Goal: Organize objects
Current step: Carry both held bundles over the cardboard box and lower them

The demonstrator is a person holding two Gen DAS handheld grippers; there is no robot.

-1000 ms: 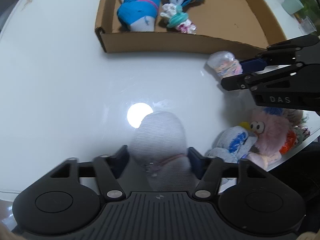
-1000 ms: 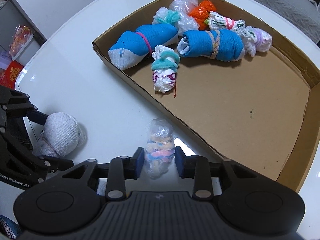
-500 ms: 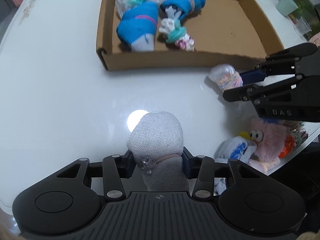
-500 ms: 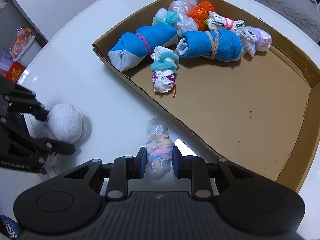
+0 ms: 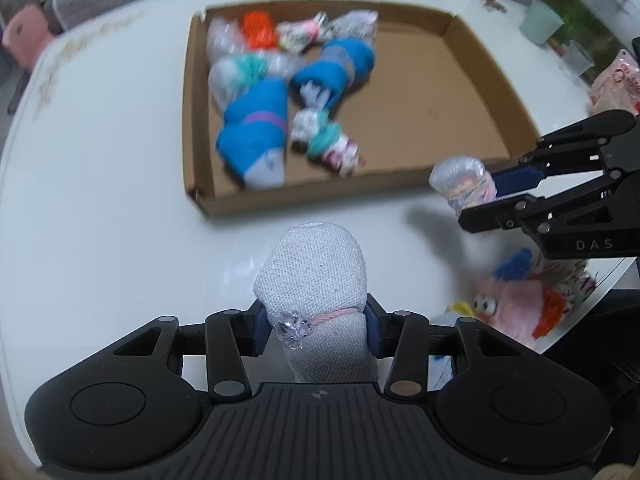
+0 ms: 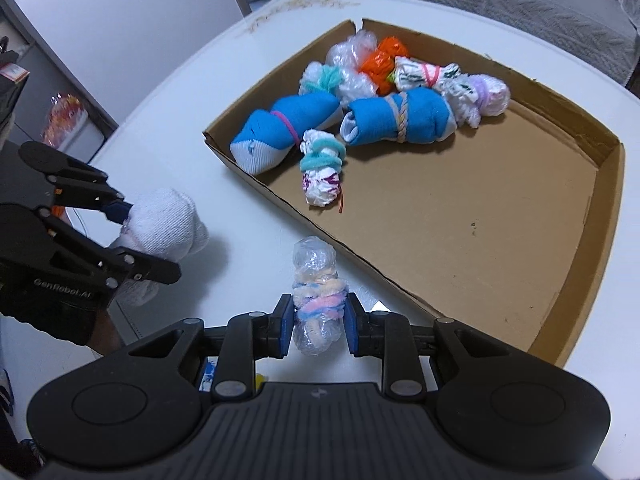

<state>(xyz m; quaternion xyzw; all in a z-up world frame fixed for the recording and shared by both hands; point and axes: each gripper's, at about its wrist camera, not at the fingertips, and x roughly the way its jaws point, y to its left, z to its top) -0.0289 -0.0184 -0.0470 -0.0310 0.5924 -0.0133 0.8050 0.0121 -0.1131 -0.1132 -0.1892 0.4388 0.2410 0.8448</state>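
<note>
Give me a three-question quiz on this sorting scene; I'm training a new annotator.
1. True or false: the left tongs are shut on a white rolled sock.
2. What do the right tongs hold? A) an orange bag B) a clear plastic bundle wrapped in pastel yarn C) a blue sock
3. Where do the two blue sock rolls lie?

Key: 1 true; 2 B; 3 inside the cardboard tray.

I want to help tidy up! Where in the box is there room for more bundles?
The cardboard box is bare across its near and right side. It is crowded in the far left corner, around the blue sock rolls and the orange bundle.
</note>
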